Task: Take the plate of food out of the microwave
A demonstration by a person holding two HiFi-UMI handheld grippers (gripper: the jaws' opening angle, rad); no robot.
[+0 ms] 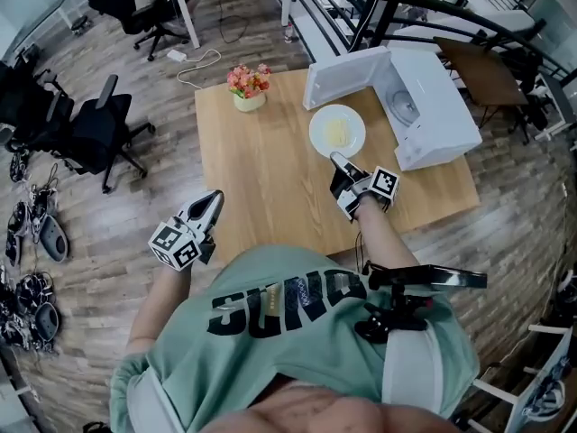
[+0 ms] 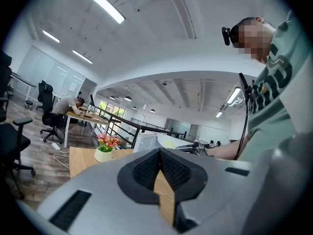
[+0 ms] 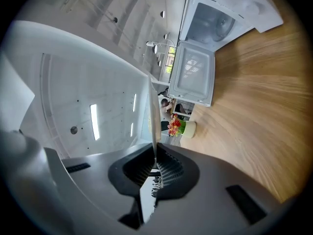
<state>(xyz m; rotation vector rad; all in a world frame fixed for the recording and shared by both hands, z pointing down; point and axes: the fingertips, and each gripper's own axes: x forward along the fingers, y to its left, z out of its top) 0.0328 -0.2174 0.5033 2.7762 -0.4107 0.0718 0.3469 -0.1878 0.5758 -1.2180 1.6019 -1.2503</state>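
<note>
Bottom centre of the head view: a mint-green, short-sleeved T-shirt (image 1: 297, 332) with dark block lettering across the chest. At lower right a black clamp-like mount (image 1: 397, 307) shows at the waist, with a thin black cable (image 1: 360, 246) above it. In the left gripper view, upper right, a small black camera (image 2: 226, 35) is worn on the head. The left gripper (image 1: 213, 204) and right gripper (image 1: 337, 161) have grey shells and black ribbed pads (image 2: 146, 170). Each carries a cube (image 1: 176, 244) of black-and-white square markers.
</note>
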